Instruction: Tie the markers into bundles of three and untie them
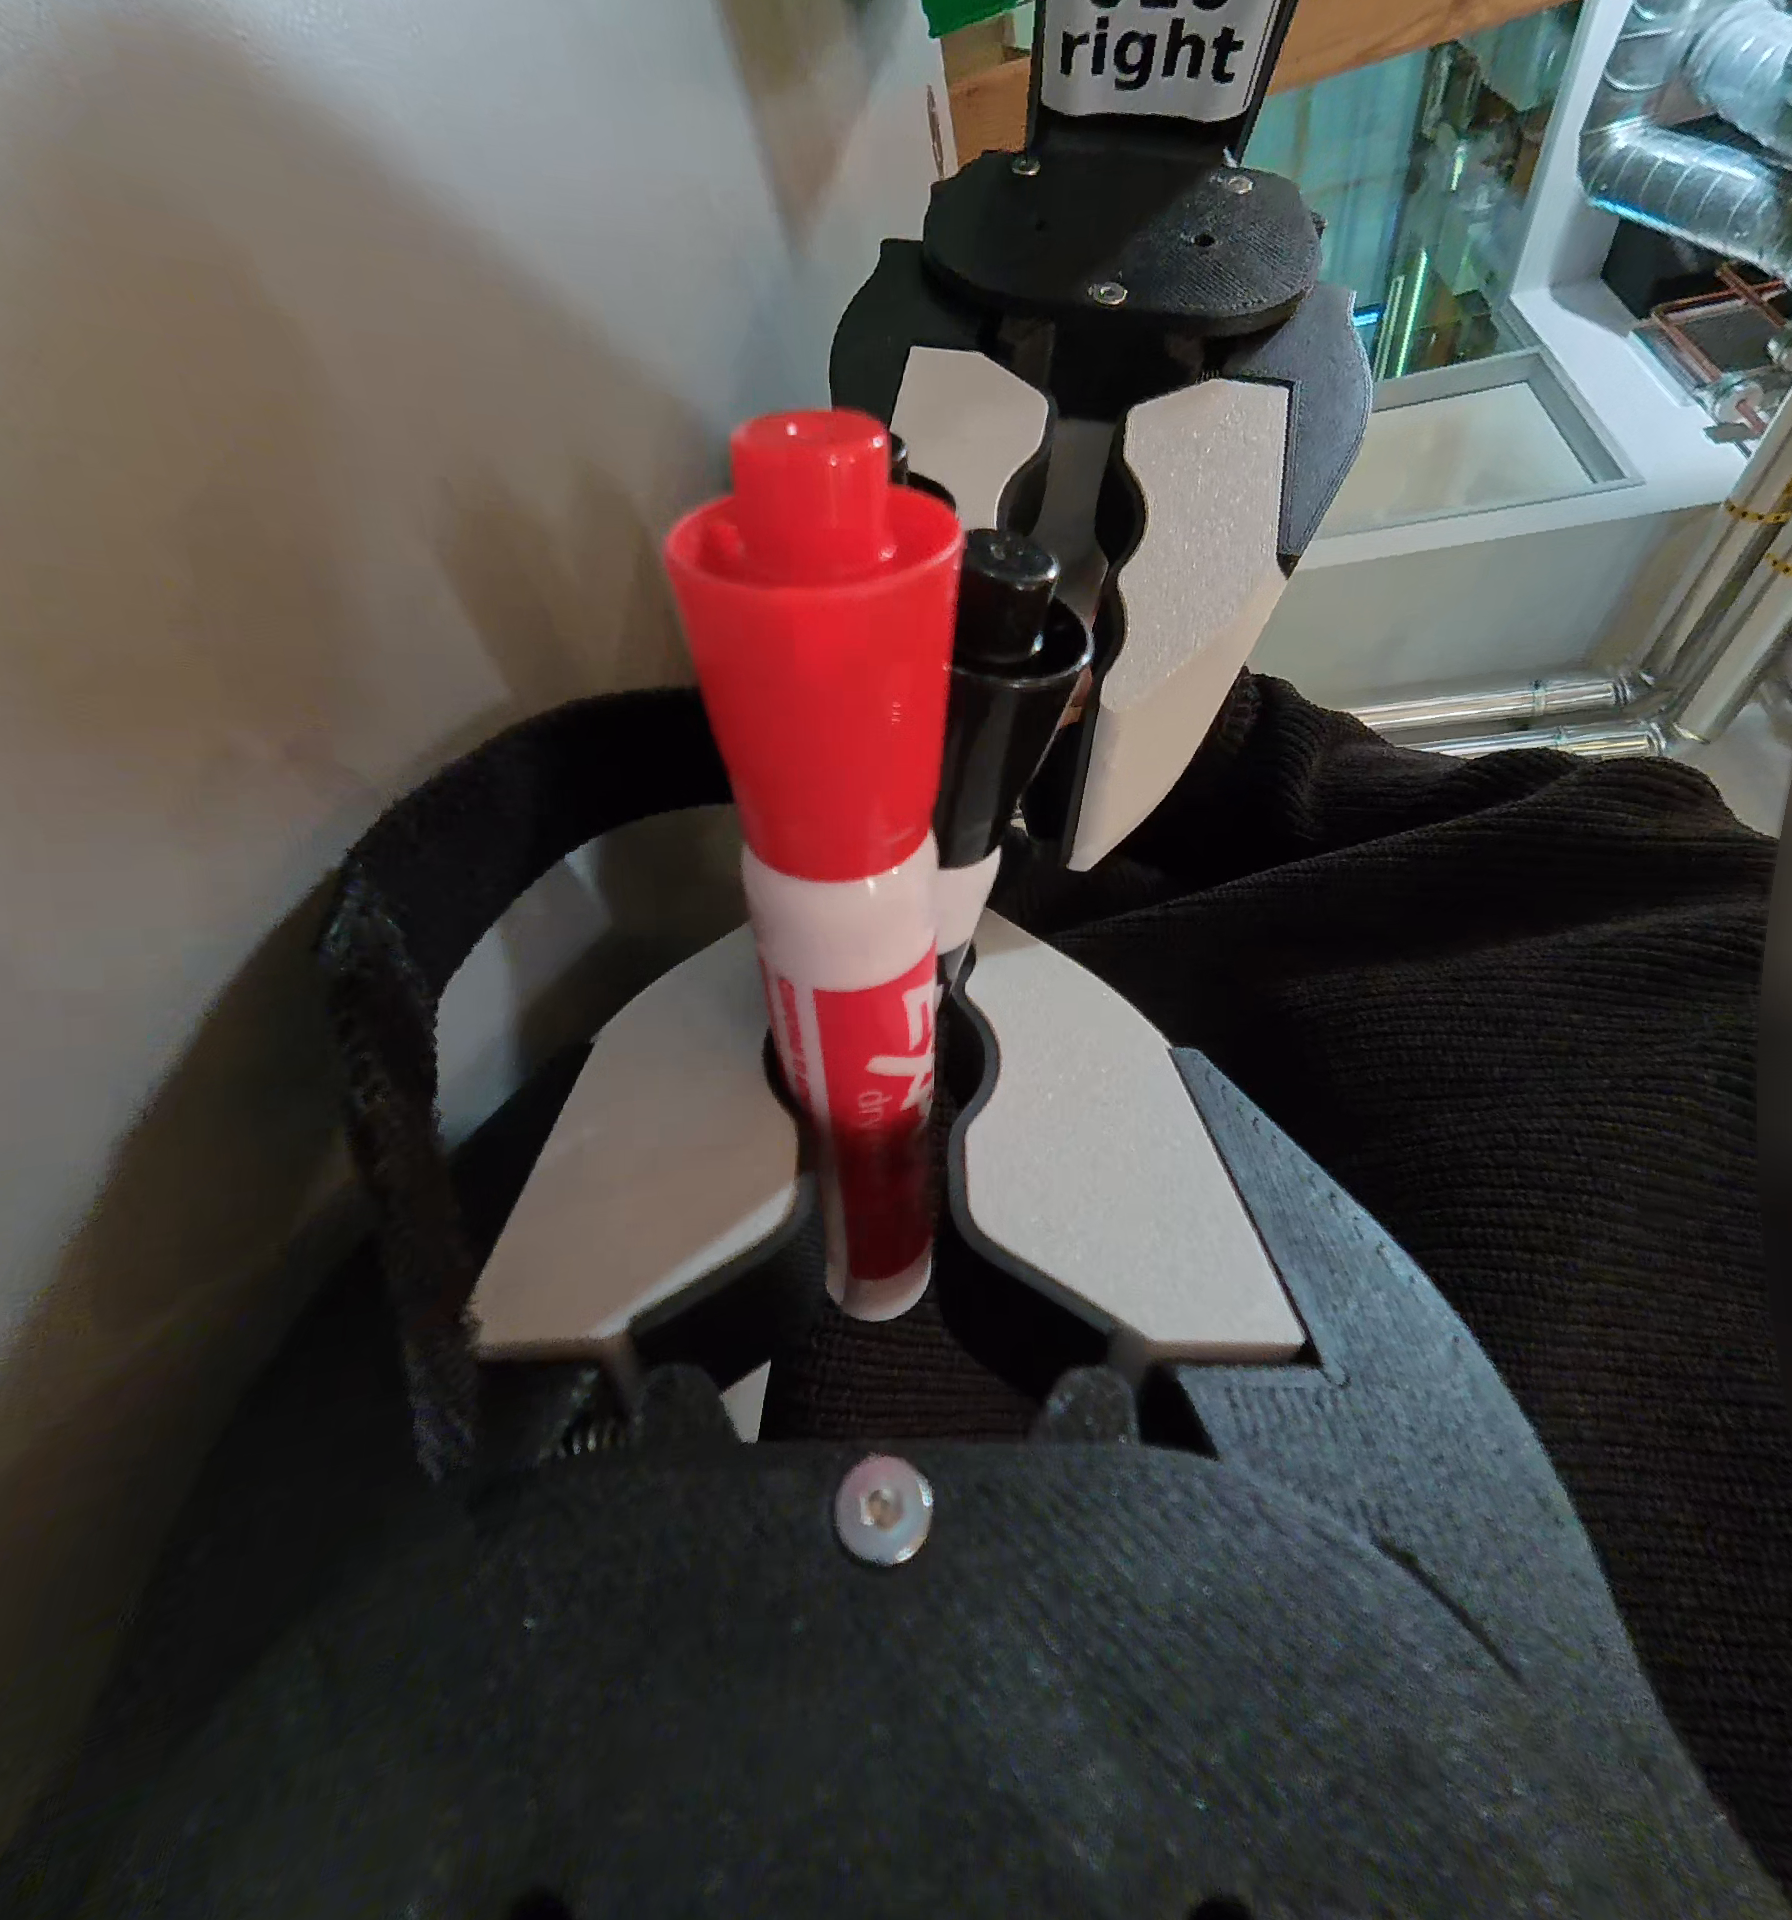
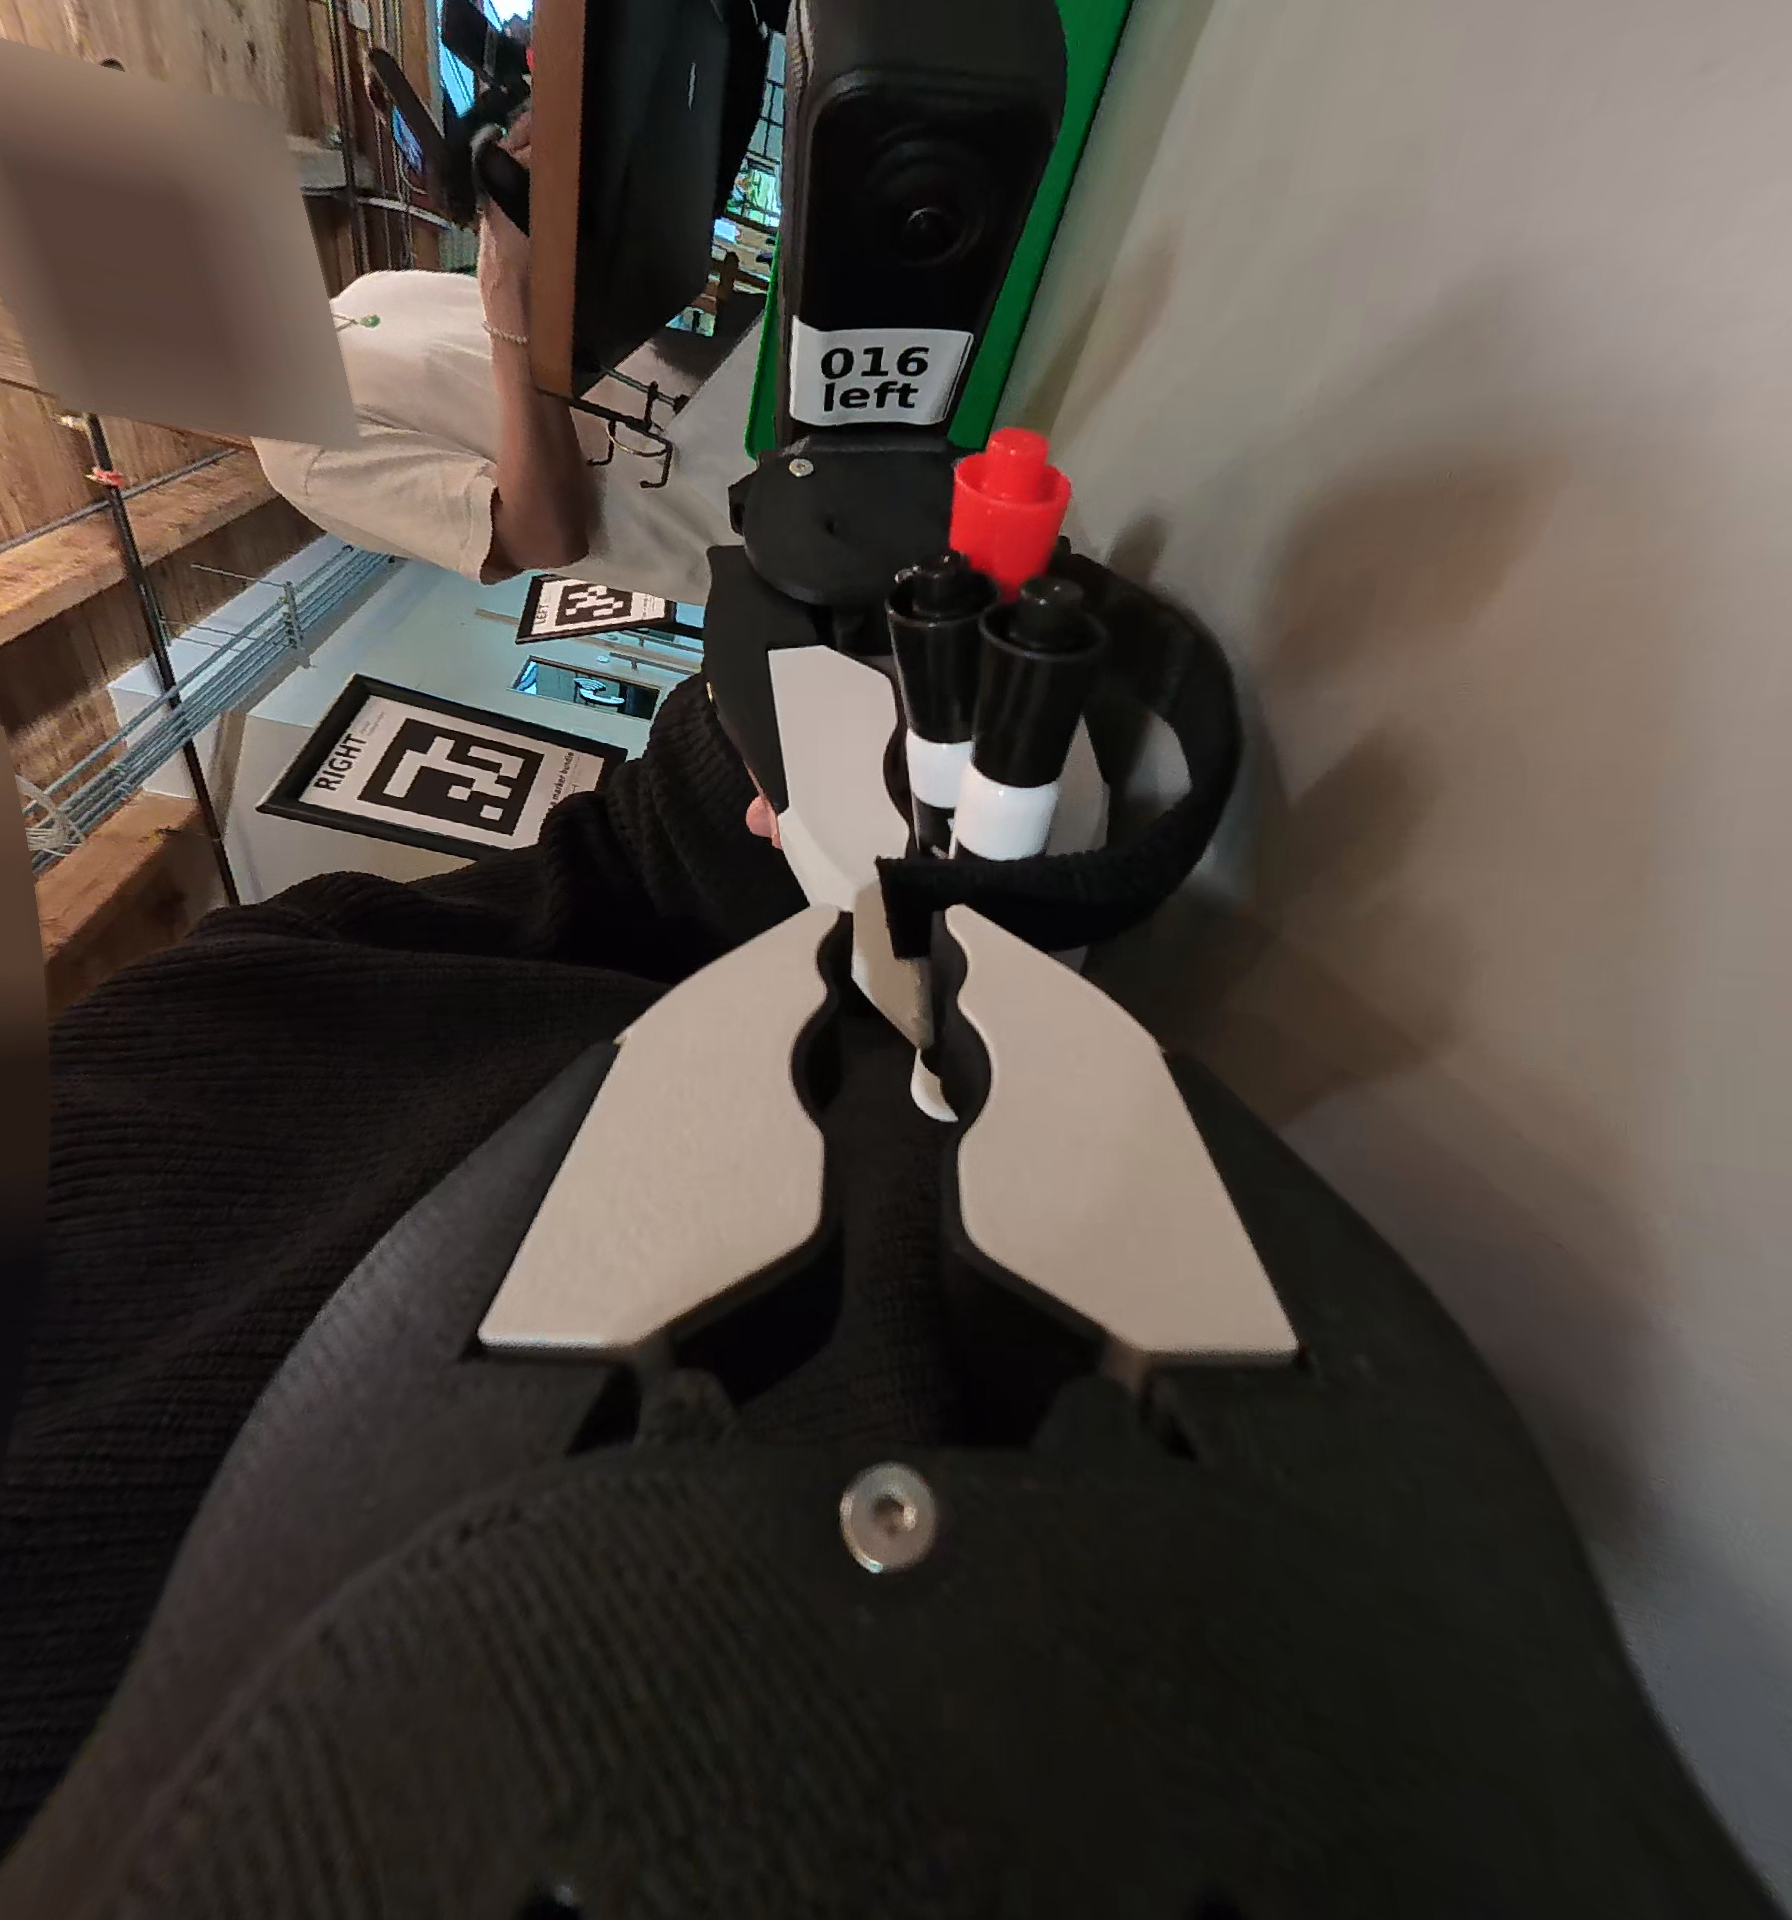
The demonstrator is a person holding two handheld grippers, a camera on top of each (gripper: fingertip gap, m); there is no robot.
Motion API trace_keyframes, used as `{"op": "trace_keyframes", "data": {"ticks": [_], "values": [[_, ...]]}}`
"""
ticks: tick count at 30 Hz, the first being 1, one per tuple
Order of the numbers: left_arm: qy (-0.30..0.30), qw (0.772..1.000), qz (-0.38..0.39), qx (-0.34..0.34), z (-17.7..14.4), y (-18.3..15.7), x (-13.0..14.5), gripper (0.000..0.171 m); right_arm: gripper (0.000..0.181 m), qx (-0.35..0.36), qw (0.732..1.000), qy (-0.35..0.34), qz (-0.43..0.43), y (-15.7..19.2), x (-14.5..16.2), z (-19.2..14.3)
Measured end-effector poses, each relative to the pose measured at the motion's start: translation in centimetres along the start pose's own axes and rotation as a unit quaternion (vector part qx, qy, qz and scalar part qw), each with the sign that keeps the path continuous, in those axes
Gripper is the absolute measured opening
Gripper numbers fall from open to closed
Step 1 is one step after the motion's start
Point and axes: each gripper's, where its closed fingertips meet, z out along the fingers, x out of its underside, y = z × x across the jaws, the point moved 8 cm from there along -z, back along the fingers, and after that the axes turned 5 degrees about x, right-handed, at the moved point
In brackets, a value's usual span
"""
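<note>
My left gripper is shut on a bundle of markers held upright: a red-capped marker in front and a black-capped one behind it. The right wrist view shows the red marker and two black ones side by side. A black strap loops around the bundle; it also shows in the left wrist view. My right gripper is shut on the strap's free end, just in front of the markers. The right gripper faces the left one tip to tip.
A pale wall stands close beside both grippers. A black knit sleeve lies under them. Farther off are a framed black-and-white tag, a person in a light shirt and metal ducts. My two grippers' fingertips are within a few centimetres of each other.
</note>
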Motion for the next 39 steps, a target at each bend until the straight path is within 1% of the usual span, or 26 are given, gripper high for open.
{"op": "trace_keyframes", "data": {"ticks": [13,19,26,32,39], "values": [[-0.021,1.000,-0.002,0.004,-0.32,0.10,-0.36,0.019,0.015,-0.002,0.999,-0.046,0.027,-0.14,-0.39,-0.04],[-0.025,1.000,0.003,0.003,-0.35,0.03,-0.44,0.019,0.011,-0.007,0.997,-0.071,0.035,-0.01,-0.58,0.10],[-0.035,0.999,0.004,0.014,-0.40,-0.11,-0.61,0.019,0.011,-0.001,0.997,-0.074,0.013,0.31,-0.56,0.07],[-0.060,0.998,0.008,0.033,-0.76,-0.49,-1.01,0.019,0.012,0.009,0.997,-0.078,0.006,0.26,-0.58,-0.43],[-0.059,0.998,0.008,0.030,-0.73,-0.44,-1.00,0.019,0.013,0.004,0.997,-0.077,0.012,0.16,-0.57,-0.41]]}}
